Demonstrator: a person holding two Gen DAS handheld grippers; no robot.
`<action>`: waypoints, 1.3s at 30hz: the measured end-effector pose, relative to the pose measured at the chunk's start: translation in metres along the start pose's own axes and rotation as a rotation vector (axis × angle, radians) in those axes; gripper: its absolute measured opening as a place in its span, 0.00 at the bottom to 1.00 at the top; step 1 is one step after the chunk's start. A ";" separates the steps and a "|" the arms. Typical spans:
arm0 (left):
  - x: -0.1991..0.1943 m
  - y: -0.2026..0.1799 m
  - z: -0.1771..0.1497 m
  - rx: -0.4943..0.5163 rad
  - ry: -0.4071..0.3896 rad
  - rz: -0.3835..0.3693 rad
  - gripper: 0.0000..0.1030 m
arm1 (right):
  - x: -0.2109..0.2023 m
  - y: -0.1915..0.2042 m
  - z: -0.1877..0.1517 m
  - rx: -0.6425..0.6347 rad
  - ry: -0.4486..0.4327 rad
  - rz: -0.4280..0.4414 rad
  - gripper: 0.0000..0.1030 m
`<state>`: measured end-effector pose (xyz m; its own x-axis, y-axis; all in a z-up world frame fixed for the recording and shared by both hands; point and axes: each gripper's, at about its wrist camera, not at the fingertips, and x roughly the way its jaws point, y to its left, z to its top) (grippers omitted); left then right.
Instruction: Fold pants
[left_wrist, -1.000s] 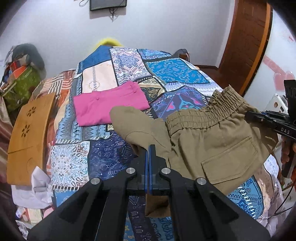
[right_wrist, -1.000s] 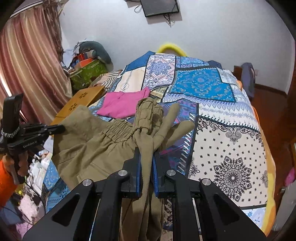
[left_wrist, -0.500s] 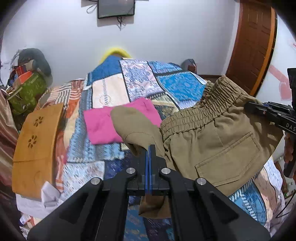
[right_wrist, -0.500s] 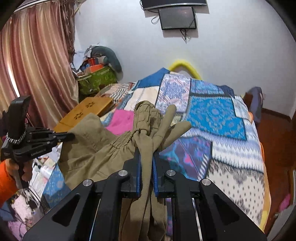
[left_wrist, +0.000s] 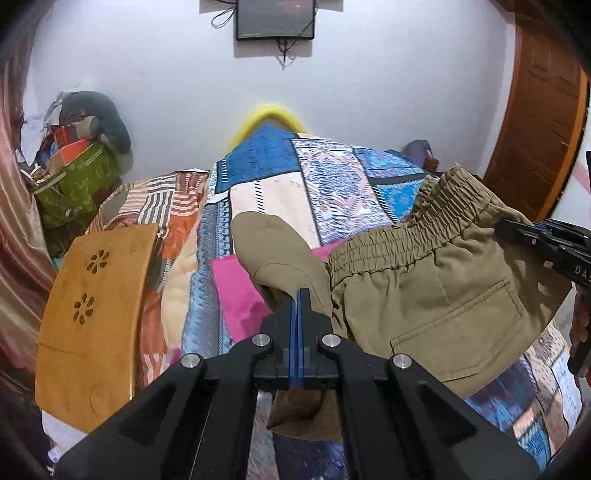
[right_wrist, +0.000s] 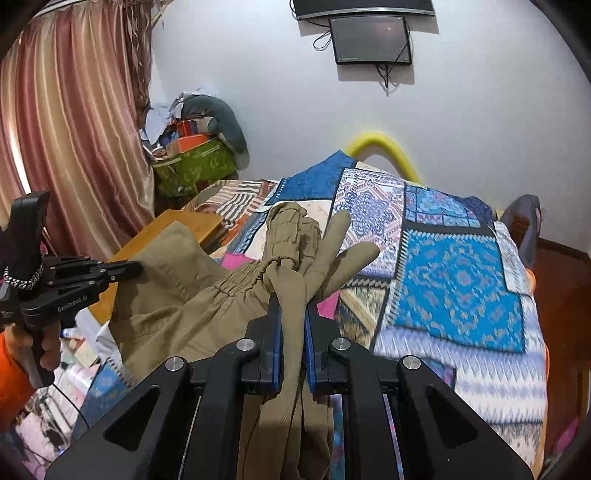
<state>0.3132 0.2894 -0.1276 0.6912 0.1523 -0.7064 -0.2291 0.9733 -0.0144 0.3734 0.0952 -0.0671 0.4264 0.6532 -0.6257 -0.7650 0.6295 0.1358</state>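
Observation:
Olive-khaki pants (left_wrist: 436, 295) with an elastic waistband hang in the air above the patchwork bedspread (left_wrist: 325, 184), stretched between both grippers. My left gripper (left_wrist: 300, 295) is shut on one edge of the pants. My right gripper (right_wrist: 293, 299) is shut on a bunched part of the waistband (right_wrist: 291, 236). The right gripper also shows at the right of the left wrist view (left_wrist: 532, 230), and the left gripper at the left of the right wrist view (right_wrist: 125, 271). The lower part of the pants is hidden under the grippers.
A folded pink garment (left_wrist: 236, 291) lies on the bed behind the pants. A wooden board (left_wrist: 92, 314) leans at the bed's left side. A pile of bags (right_wrist: 195, 162) sits by the curtain. A wooden door (left_wrist: 539, 110) stands at the right.
Both grippers have risen with the pants, lifting them higher off the bed. The views tilt up and show more of the wall and the screen. Both grips hold as before.

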 end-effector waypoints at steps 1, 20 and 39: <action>0.007 0.004 0.003 -0.003 0.002 0.006 0.00 | 0.007 0.000 0.003 -0.004 0.001 -0.004 0.09; 0.173 0.087 -0.037 -0.130 0.223 0.107 0.00 | 0.147 -0.039 -0.023 -0.011 0.208 -0.114 0.09; 0.119 0.076 -0.055 -0.124 0.275 0.109 0.09 | 0.096 -0.044 -0.042 0.037 0.319 -0.097 0.41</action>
<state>0.3407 0.3724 -0.2517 0.4506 0.1859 -0.8731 -0.3853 0.9228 -0.0024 0.4279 0.1126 -0.1657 0.3198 0.4285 -0.8451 -0.7075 0.7012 0.0878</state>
